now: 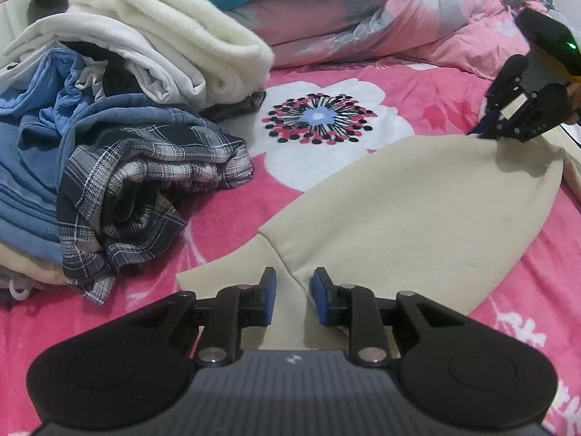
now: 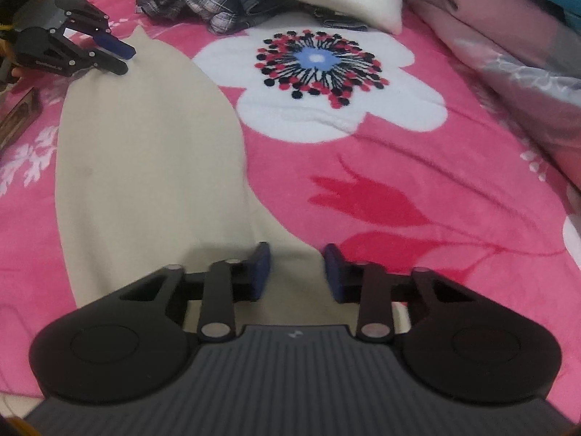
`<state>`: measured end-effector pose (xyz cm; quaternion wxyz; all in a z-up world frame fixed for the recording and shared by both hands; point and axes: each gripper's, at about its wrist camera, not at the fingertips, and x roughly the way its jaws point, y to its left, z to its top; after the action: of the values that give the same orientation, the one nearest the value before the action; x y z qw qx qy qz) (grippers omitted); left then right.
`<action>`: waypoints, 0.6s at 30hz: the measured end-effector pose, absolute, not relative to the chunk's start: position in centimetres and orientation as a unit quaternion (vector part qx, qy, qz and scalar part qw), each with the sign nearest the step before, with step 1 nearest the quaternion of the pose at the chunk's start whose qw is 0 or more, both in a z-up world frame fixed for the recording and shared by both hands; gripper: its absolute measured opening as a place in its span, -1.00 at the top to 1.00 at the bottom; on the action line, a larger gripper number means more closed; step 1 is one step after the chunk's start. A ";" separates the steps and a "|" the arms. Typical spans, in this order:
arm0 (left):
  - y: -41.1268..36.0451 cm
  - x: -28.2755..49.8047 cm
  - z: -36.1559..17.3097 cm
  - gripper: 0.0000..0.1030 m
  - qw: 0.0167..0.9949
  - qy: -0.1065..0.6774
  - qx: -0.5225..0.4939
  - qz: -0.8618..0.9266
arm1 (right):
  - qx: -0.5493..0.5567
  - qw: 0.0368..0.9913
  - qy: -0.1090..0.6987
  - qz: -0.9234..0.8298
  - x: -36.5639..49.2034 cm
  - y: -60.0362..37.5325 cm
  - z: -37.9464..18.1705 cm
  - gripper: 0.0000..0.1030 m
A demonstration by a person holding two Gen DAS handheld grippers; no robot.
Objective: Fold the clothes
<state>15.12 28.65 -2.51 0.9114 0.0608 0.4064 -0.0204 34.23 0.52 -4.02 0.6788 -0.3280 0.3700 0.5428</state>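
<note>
Pink flowered bedspread (image 1: 417, 83), beige garment (image 1: 399, 218) centre frame. Left gripper (image 1: 292, 292) and right gripper (image 2: 296, 269) stand narrowly apart over opposite ends, unclamped. Next: pinch, fold over.

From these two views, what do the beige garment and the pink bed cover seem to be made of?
Beige garment: probably a thick matte knit such as sweatshirt cotton; it lies smooth, with one stitched seam and no sheen.
Pink bed cover: probably plush fleece; its surface looks fuzzy and the white flower's edge stands slightly raised.
</note>
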 end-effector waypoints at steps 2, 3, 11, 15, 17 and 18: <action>28.6 15.1 -2.5 0.53 0.911 0.407 0.063 -0.019 | -0.342 0.691 0.344 0.535 32.9 0.4 -4.0 0.93; 28.5 15.1 -2.4 0.53 0.911 0.408 0.064 -0.019 | -0.344 0.703 0.323 0.532 32.7 0.5 -3.7 0.94; 27.6 15.1 -2.4 0.52 0.907 0.410 0.095 -0.010 | -0.246 0.796 0.271 0.482 34.4 -1.1 -3.9 0.94; 27.3 15.2 -2.5 0.51 0.905 0.412 0.107 -0.008 | -0.199 0.824 0.282 0.449 35.3 -0.3 -6.8 0.89; 27.4 15.3 -2.4 0.50 0.904 0.415 0.101 -0.007 | -0.119 0.853 0.303 0.408 36.8 -1.5 -5.5 0.77; 27.5 15.3 -2.4 0.50 0.904 0.416 0.097 -0.007 | -0.074 0.868 0.311 0.380 37.7 -2.3 -4.7 0.76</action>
<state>15.28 27.51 -2.38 0.9041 0.0968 0.4161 -0.0065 37.70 -2.28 -4.74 0.8682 -0.0739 0.3109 0.3797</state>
